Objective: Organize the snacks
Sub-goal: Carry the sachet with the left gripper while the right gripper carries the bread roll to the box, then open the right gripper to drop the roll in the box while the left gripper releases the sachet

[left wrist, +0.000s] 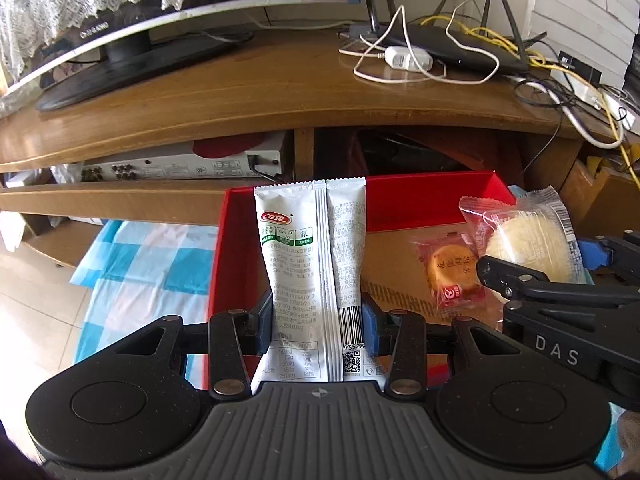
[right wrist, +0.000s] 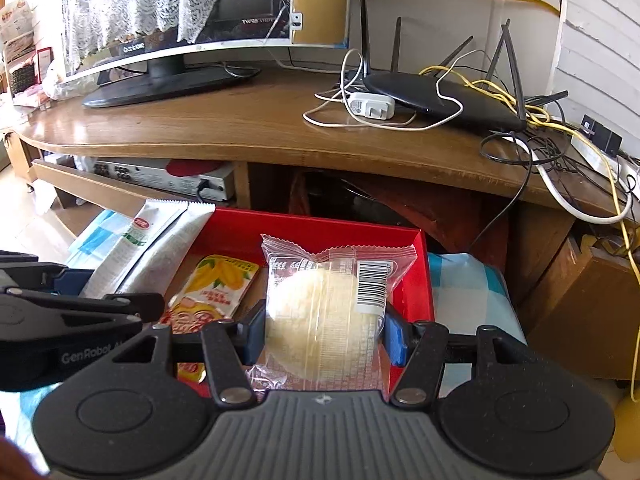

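Both tools share one build. The left gripper (left wrist: 318, 320) has a grey ribbed centre plate with a small compass-like mark at 12 o'clock, black speckled round housings at 3 and 9 o'clock, black link arms with silver rivets, and blue pads. The right gripper (right wrist: 324, 334) matches; white "GenRobot" and "DAS" lettering marks their black sides.

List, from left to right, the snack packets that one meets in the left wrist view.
Tall white packet with green label, held upright → small red-wrapped round golden biscuit lying in the red box → clear-wrapped pale round cake.
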